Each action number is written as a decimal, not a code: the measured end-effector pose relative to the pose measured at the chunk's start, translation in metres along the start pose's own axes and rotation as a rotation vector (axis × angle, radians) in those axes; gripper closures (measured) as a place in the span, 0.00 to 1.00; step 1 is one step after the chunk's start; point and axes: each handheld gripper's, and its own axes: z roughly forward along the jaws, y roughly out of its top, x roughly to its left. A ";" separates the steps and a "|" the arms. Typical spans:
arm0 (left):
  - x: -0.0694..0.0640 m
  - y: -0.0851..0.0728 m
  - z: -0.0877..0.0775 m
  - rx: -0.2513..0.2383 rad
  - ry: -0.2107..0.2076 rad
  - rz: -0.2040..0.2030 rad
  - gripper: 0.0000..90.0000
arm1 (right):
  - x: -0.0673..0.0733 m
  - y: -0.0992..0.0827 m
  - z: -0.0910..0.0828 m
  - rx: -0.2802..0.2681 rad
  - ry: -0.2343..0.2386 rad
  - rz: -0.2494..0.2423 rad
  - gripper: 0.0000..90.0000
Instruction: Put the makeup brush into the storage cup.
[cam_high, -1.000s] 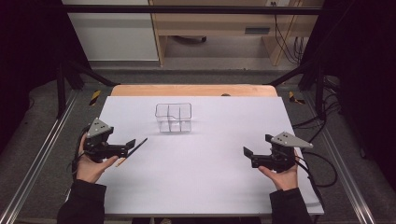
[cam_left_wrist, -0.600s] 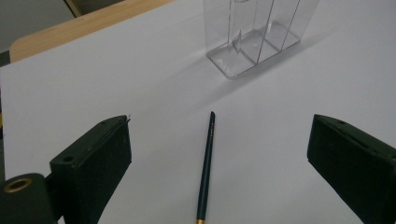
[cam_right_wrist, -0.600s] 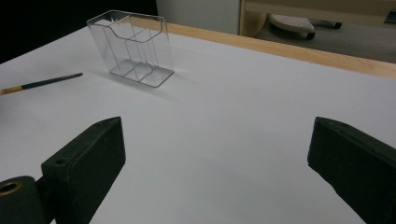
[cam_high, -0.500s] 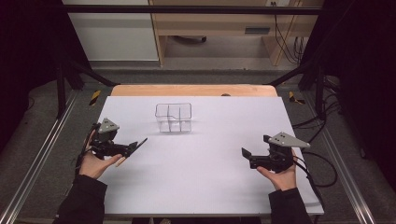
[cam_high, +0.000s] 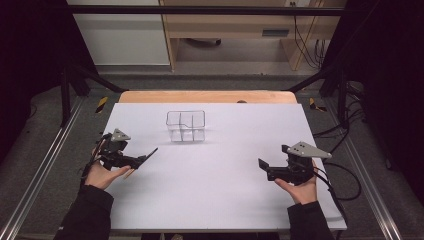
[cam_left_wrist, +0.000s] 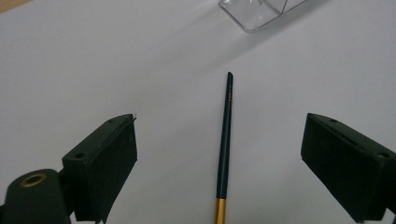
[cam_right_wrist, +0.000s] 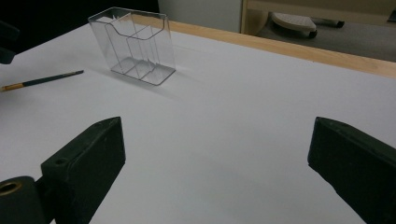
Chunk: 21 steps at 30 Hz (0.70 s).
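Left gripper view: the slim dark-green brush with gold ferrule (cam_left_wrist: 225, 140) is seen lying between the left gripper (cam_left_wrist: 219, 158)'s wide jaws, pointing to 12 o'clock; the jaws should be lowered evenly, then closed. The right gripper (cam_right_wrist: 217, 172) is also held wide.

floor (cam_high: 45, 165): grey, dim | wooden desk (cam_high: 225, 25): beyond table | cables (cam_high: 307, 45): hanging right | surroundings: dark

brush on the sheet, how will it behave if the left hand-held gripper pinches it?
The brush is thin and round, so it would likely roll if nudged. It lies flat on the white sheet, so the open left hand-held gripper may struggle to get under it. It looks stiff and light, probably slipping easily.
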 end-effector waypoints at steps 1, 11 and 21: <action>0.000 -0.001 0.002 0.007 -0.002 -0.001 0.11 | 0.000 0.000 0.000 0.000 0.000 0.000 0.05; 0.003 -0.009 0.016 0.096 -0.016 0.019 0.22 | 0.001 0.000 0.001 0.002 0.001 0.000 0.05; 0.004 -0.011 0.029 0.168 -0.046 0.034 0.40 | 0.001 -0.001 0.002 0.006 0.004 -0.001 0.05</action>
